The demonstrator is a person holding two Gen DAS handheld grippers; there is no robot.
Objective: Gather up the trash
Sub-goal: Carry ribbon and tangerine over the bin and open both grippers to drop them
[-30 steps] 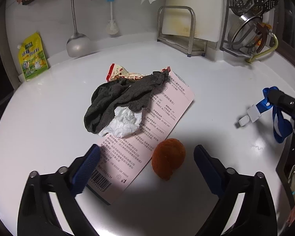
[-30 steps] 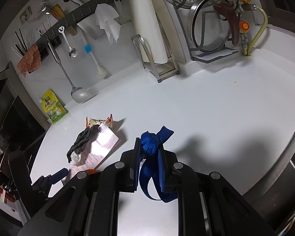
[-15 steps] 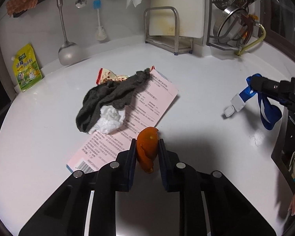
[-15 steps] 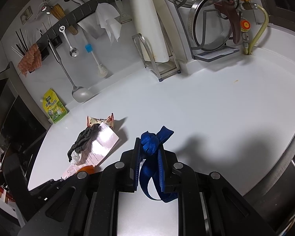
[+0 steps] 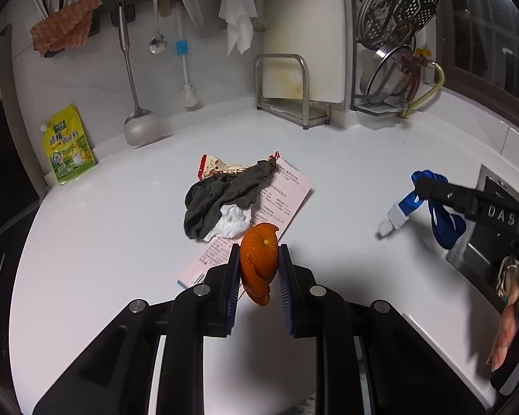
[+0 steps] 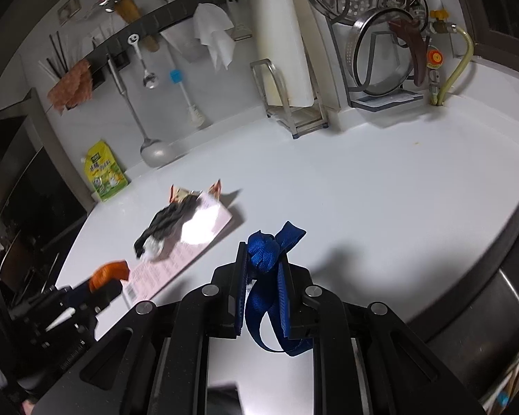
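Left wrist view: left gripper (image 5: 258, 269) is pinching an orange peel (image 5: 259, 265), lifted off the white counter (image 5: 121, 242), with the pink leaflet (image 5: 276, 200) and grey sock (image 5: 221, 197) at 12 o'clock.

Right wrist view: right gripper (image 6: 262, 269) is clamped on a blue strap (image 6: 264, 276); peel sits at 9 o'clock.

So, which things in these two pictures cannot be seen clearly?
- Snack wrapper, left wrist view: mostly covered by the grey cloth.
- Pink sheet: print too small to read.
- Orange peel, right wrist view: blurred.
- Blue strap: lower loop hidden behind the right claw.
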